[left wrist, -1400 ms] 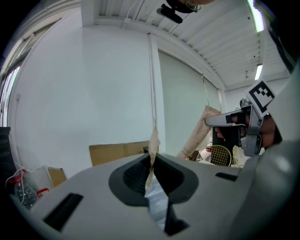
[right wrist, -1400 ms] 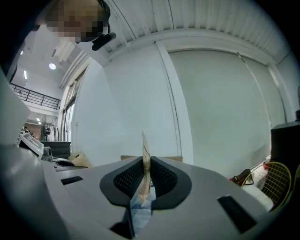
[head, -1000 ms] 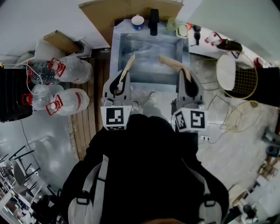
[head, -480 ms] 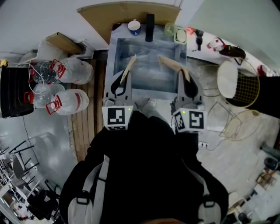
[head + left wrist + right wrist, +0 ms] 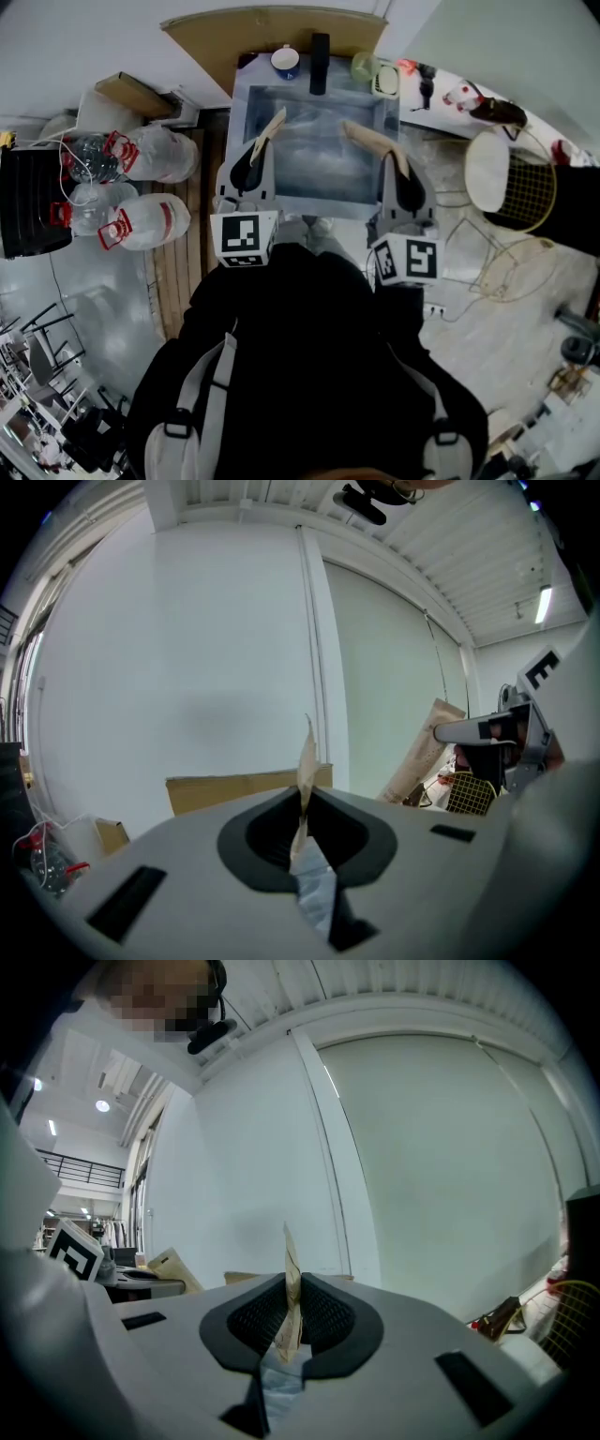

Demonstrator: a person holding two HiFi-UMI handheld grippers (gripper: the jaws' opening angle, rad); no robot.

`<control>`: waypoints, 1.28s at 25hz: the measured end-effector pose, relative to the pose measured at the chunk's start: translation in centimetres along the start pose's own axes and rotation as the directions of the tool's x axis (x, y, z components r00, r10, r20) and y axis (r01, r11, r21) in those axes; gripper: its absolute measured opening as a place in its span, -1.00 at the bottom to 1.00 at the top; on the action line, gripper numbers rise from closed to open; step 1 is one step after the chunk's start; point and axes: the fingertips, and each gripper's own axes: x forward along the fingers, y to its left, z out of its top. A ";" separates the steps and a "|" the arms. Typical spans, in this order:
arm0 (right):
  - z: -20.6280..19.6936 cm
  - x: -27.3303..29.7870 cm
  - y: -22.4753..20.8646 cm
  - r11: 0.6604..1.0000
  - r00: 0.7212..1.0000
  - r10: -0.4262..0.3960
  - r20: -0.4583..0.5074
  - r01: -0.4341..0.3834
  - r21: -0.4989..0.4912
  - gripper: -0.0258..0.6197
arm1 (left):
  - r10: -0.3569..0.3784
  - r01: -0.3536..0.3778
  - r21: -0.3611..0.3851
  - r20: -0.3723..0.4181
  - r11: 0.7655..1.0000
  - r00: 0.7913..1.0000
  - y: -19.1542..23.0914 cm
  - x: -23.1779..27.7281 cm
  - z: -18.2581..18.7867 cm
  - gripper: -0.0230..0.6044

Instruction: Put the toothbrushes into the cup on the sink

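Each gripper holds a toothbrush in a tan paper wrapper. My left gripper (image 5: 253, 164) is shut on one wrapped toothbrush (image 5: 273, 129), which sticks out over the sink (image 5: 246, 141); the same wrapper (image 5: 306, 757) stands upright between the closed jaws of the left gripper (image 5: 302, 819). My right gripper (image 5: 397, 171) is shut on the other wrapped toothbrush (image 5: 367, 137), pinched as a thin edge (image 5: 291, 1274) in the right gripper (image 5: 290, 1321). A blue-and-white cup (image 5: 284, 62) and a pale green cup (image 5: 364, 64) stand on the sink's back rim.
A black tap (image 5: 320, 63) stands between the two cups. Large water jugs (image 5: 142, 221) and a black crate (image 5: 28, 202) lie left of the sink, by wooden boards (image 5: 183, 272). Cardboard (image 5: 272, 23) leans behind. A round wire basket (image 5: 514, 173) sits at the right.
My left gripper has moved forward, further over the sink's near edge, with its wrapped toothbrush. The right gripper has shifted only slightly. Both grips are unchanged.
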 end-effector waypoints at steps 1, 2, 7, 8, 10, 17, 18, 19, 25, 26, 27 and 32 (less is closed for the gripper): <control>0.0 0.1 -0.1 1.000 1.000 -0.002 -0.002 0.002 0.001 -0.79 | 0.001 -0.001 0.005 0.001 1.000 1.000 0.2 0.5 0.0 -0.84; 0.0 0.3 -0.1 1.000 1.000 -0.003 -0.002 0.003 -0.001 -0.80 | 0.003 -0.003 0.013 0.002 1.000 1.000 0.4 1.0 0.1 -0.84; -0.1 1.2 0.2 1.000 1.000 -0.009 -0.003 0.009 -0.002 -0.79 | 0.012 -0.012 0.036 0.002 0.999 1.000 1.5 3.4 -0.2 -0.84; -0.2 1.4 0.3 1.000 1.000 -0.010 -0.004 0.010 -0.003 -0.80 | 0.009 -0.009 0.033 0.003 0.999 1.000 1.7 3.8 -0.1 -0.84; -0.3 1.7 0.4 1.000 1.000 -0.012 -0.008 0.012 -0.005 -0.79 | 0.005 -0.005 0.030 0.006 1.000 1.000 2.0 4.7 0.1 -0.84; -0.7 2.4 0.3 0.999 0.999 -0.032 -0.018 0.032 -0.003 -0.79 | -0.007 0.007 0.041 0.012 0.999 1.000 3.4 7.4 0.8 -0.84; -0.7 2.6 0.3 0.999 0.999 -0.034 -0.018 0.034 -0.003 -0.79 | -0.007 0.007 0.042 0.011 0.999 1.000 3.7 7.7 0.8 -0.84; -0.7 2.7 0.3 0.999 0.999 -0.036 -0.019 0.036 -0.004 -0.79 | -0.007 0.007 0.042 0.010 0.999 1.000 3.9 8.1 0.8 -0.84; -0.8 3.5 -0.2 0.998 0.998 -0.056 -0.024 0.056 0.001 -0.79 | -0.009 0.009 0.050 0.002 0.999 1.000 5.2 10.8 0.9 -0.84; -0.8 3.7 -0.3 0.998 0.998 -0.058 -0.025 0.058 0.002 -0.79 | -0.010 0.010 0.051 0.001 0.999 1.000 5.4 11.3 1.0 -0.84; -0.8 3.9 -0.4 0.998 0.998 -0.060 -0.025 0.060 0.002 -0.79 | -0.010 0.010 0.054 -0.002 0.999 1.000 5.6 11.8 1.0 -0.84; -0.9 4.3 -0.5 0.998 0.997 -0.068 -0.028 0.069 0.004 -0.79 | -0.017 0.018 0.054 -0.016 0.998 1.000 6.2 13.9 0.7 -0.84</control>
